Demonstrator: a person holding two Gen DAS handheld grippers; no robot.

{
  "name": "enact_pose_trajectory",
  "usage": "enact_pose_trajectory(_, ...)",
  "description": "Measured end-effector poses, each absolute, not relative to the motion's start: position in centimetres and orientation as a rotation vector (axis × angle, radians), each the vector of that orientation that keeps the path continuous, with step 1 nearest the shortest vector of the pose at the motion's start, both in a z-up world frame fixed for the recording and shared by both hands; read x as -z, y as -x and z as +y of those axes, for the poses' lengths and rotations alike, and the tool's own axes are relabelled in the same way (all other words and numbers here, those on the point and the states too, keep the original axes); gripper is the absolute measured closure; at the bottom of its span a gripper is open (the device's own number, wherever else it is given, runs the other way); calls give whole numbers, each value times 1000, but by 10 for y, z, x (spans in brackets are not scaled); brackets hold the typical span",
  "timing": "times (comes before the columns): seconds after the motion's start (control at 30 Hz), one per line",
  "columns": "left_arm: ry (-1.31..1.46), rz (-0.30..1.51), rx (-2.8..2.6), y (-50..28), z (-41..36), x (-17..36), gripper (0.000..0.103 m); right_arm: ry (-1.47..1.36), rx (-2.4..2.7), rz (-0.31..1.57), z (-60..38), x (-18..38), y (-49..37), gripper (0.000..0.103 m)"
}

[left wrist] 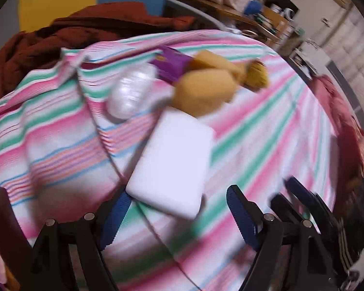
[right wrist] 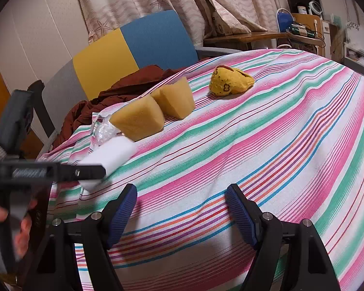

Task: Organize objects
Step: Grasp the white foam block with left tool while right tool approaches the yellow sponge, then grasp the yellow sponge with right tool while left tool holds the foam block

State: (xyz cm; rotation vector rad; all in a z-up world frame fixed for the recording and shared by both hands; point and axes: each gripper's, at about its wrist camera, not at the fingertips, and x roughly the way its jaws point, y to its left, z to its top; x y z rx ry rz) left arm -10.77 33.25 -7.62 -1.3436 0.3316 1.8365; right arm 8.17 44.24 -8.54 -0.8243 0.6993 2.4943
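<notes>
A white foam block (left wrist: 169,165) (right wrist: 109,155) lies on the striped cloth (left wrist: 267,126) (right wrist: 230,145). My left gripper (left wrist: 178,218) is open just above the block's near end; its left pad is close to the block and the right pad stands apart. Behind the block are a clear plastic bundle (left wrist: 131,92) (right wrist: 104,128), a purple box (left wrist: 172,65), two yellow sponges (left wrist: 201,94) (right wrist: 138,121) and a yellow patterned pouch (left wrist: 257,75) (right wrist: 230,80). My right gripper (right wrist: 182,208) is open over bare cloth, right of the left one.
A brown garment (left wrist: 60,38) (right wrist: 123,89) is heaped at the far left edge, against a yellow and blue chair back (right wrist: 133,48). A wooden desk (right wrist: 254,36) with clutter stands behind. A hand (right wrist: 2,218) holds the left gripper's body (right wrist: 60,172).
</notes>
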Motion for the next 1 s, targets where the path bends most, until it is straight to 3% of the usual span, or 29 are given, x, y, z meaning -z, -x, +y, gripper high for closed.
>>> enact_pose_trajectory(0.27, 1208, 383, -2012, 104, 331, 53, 21, 820, -2496, 696, 442, 86, -82, 26)
enact_pose_trajectory(0.43, 1194, 499, -2030, 97, 357, 72, 22, 820, -2495, 691, 441, 86, -82, 26)
enact_pose_trajectory(0.53, 1239, 478, -2060, 93, 360, 88, 37, 814, -2498, 701, 442, 86, -83, 26)
enact_pose_trajectory(0.7, 1133, 333, -2197, 79, 341, 90, 41, 813, -2501, 709, 443, 87, -83, 25)
enact_pose_trajectory(0.8, 1063, 344, -2248, 67, 332, 89, 42, 852, -2505, 714, 444, 87, -79, 20)
enact_pose_trajectory(1.0, 1039, 265, -2295, 66, 314, 87, 42, 866, -2584, 506, 446, 50, -49, 21)
